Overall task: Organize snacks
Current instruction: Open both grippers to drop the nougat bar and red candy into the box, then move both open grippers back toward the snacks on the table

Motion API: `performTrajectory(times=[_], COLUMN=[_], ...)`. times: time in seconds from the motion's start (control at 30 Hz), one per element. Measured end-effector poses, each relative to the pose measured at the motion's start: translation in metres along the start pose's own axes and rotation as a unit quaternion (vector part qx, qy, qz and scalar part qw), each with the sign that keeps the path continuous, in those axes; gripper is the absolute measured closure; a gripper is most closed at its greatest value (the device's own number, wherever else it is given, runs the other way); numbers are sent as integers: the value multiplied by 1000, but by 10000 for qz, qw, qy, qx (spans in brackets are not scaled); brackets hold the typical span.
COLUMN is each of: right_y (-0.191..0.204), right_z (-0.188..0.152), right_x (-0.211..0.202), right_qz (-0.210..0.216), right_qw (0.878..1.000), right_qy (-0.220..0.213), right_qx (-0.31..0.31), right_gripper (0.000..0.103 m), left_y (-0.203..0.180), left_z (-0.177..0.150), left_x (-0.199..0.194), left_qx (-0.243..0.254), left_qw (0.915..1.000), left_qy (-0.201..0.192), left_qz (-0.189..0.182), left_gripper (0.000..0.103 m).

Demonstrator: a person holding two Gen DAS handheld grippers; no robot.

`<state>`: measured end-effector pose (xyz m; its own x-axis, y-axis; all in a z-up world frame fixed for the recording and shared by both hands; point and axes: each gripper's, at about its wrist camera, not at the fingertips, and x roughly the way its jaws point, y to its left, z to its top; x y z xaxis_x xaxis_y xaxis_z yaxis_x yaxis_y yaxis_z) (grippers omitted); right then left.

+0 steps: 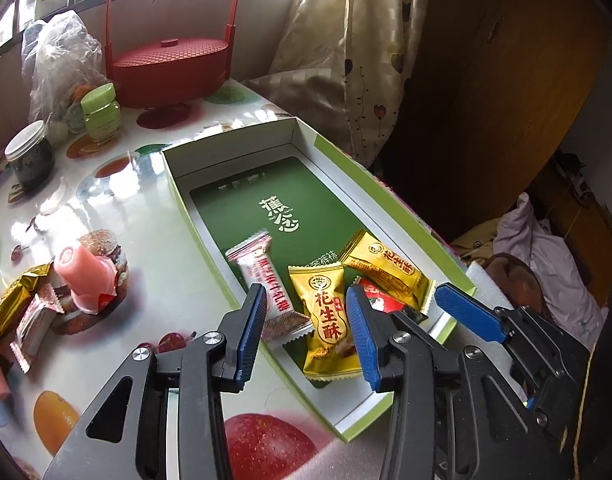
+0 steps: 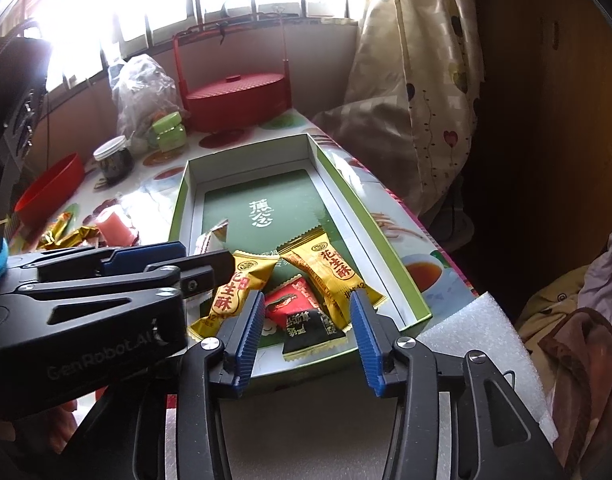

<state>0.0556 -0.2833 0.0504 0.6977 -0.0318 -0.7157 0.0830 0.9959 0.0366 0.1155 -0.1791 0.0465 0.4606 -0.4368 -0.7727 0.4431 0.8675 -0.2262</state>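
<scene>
Both grippers, left (image 1: 306, 312) and right (image 2: 308, 316), gape wide, empty, over snacks (image 1: 328, 316); box (image 1: 386, 196) floor bare toward 12 o'clock.

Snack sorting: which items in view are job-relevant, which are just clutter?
Job:
green box
yellow peanut candies
white-red wafer pack
red-black snack
loose snacks
pink jelly cup

Clutter:
red basket
green jar
dark jar
plastic bag
foam sheet
</scene>
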Motion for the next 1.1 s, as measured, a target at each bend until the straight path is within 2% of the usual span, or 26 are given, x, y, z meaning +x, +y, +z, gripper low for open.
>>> performTrajectory(times=[0.43,1.1], right_y=[8,41], right_z=[0,0], right_x=[-16,-27], right_qz=[20,327], right_qw=[9999,9990], right_qy=[-138,-239], right_qx=[-16,-166], right_gripper=[55,50], left_y=[4,39], left_z=[-11,-41], left_x=[-36,-79], left_qx=[-53,-260], left_qw=[9995,9961], left_qy=[-296,-602], left_qz=[97,592], left_gripper=[60,60])
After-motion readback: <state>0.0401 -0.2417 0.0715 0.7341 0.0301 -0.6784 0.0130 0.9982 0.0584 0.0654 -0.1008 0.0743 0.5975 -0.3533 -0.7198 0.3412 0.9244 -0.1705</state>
